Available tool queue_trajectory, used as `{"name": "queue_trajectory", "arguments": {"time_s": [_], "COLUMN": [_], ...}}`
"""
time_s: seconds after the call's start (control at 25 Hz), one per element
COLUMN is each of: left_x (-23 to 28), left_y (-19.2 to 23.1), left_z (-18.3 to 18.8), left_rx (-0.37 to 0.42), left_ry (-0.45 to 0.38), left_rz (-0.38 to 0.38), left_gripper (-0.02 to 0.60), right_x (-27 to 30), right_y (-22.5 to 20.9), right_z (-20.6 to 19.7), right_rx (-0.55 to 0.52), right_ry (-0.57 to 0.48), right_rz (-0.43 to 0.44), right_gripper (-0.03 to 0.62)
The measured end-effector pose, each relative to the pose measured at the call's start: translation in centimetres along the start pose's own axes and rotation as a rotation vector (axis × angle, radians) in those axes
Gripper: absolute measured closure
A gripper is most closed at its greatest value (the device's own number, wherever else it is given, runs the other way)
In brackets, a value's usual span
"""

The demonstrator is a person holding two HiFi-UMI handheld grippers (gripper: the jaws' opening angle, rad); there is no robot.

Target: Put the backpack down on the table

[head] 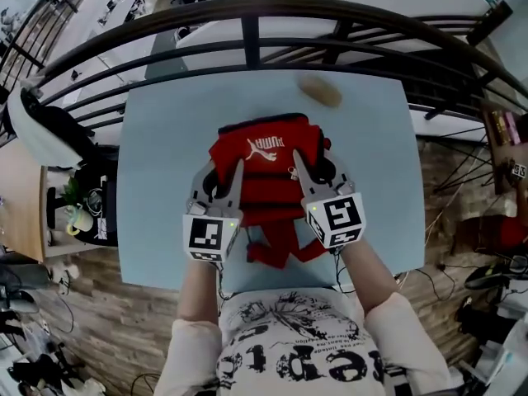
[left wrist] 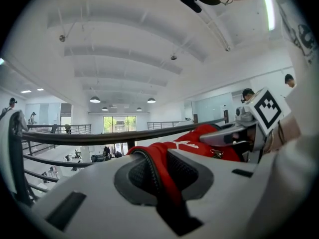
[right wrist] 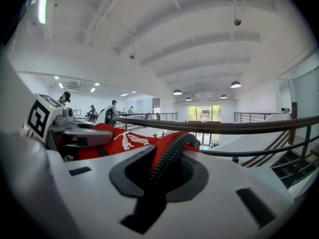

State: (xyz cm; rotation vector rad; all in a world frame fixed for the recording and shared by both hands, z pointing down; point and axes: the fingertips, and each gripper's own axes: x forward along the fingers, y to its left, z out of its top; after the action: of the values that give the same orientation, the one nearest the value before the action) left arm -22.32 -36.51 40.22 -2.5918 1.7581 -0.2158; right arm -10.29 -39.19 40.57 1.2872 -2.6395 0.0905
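Printed white shirt of the person, nearest the lens, fills the lower edge of the head view, with both forearms reaching forward over the near edge of a pale blue table. At far left, a cluttered low stand sits on wood-plank floor.

Left gripper: jaws nearly together, clamped on the left edge of the red backpack; its own view shows red fabric with black piping pinched between the pads. The backpack lies over the middle of the tabletop, white logo upward, straps trailing toward the person; whether its base rests on the surface cannot be told.

Right gripper: jaws likewise nearly closed, gripping the backpack's right edge along a black zipper.

Beyond the backpack, a tan oval object lies on the table near its far edge. A dark curved railing borders the table's far side. The gripper views show a white ribbed ceiling with round lamps and distant windows. At right, cables cross the floor.
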Motion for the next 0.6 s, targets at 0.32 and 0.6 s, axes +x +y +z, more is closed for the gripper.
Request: {"name": "queue_trajectory", "arguments": {"time_s": [0.32, 0.6], "left_x": [2.6, 3.0], "left_y": [2.6, 2.2], "left_z": [-4.0, -5.1], "left_rx": [-0.010, -0.045], "left_ry": [0.001, 0.034], "left_rz": [-0.068, -0.121], "left_gripper": [0.528, 0.528], "right_x": [3.6, 4.1], "right_y": [0.1, -0.3], "right_z": [-3.5, -5.0], "right_rx": [0.002, 0.008], "right_ry": [0.043, 0.025], "right_rz": [-0.072, -0.109], "right_gripper": [0.545, 0.542]}}
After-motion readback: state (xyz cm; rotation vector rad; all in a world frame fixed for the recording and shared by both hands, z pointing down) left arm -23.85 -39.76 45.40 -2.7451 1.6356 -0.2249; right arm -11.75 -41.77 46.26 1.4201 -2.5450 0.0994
